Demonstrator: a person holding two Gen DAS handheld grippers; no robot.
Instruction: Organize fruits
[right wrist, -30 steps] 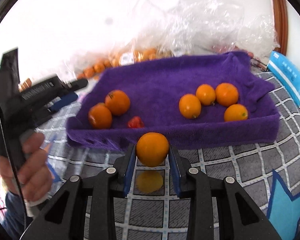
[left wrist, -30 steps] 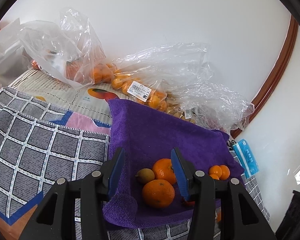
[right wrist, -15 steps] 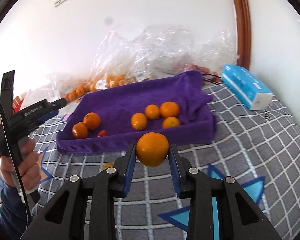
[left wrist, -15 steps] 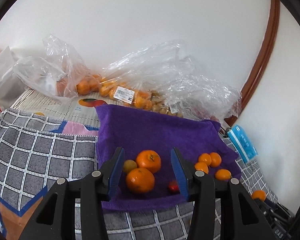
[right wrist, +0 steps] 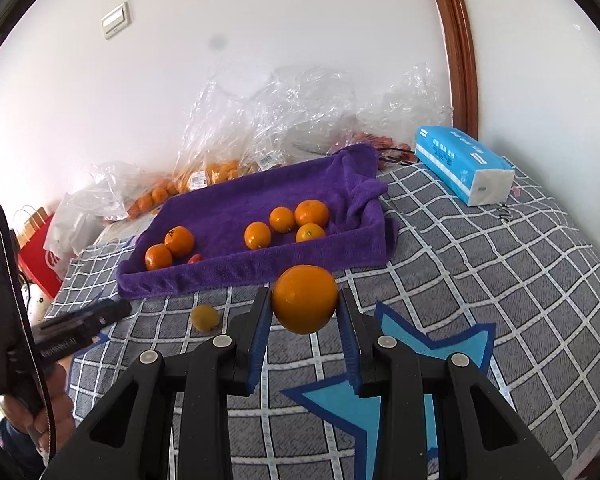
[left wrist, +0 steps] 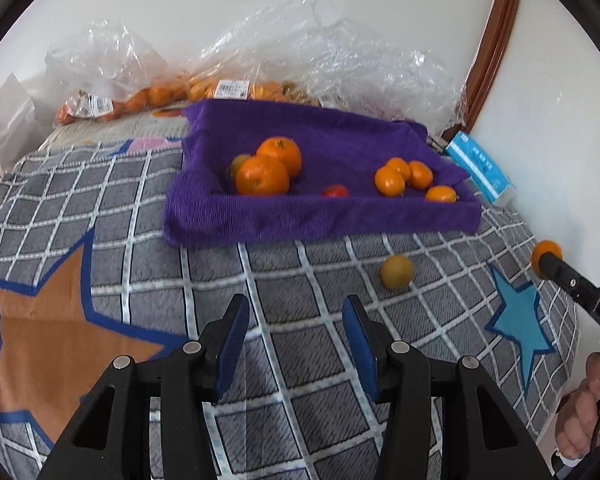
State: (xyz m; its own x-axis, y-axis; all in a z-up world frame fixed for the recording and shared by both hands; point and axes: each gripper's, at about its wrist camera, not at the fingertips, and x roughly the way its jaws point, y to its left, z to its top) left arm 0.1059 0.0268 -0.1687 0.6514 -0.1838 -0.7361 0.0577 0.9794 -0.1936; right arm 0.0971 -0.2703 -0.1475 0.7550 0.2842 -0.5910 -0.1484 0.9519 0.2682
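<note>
the right gripper (right wrist: 303,308) pinches an orange (right wrist: 304,298) between its pads, raised clear of the checked blanket (right wrist: 480,280), probably so it can be sorted into the purple towel-lined tray (right wrist: 236,270) with the other citrus. the left gripper (left wrist: 294,334) hangs empty, jaws partly apart, aimed near a small yellowish fruit (left wrist: 397,271), perhaps a kumquat, loose on the blanket.
</note>
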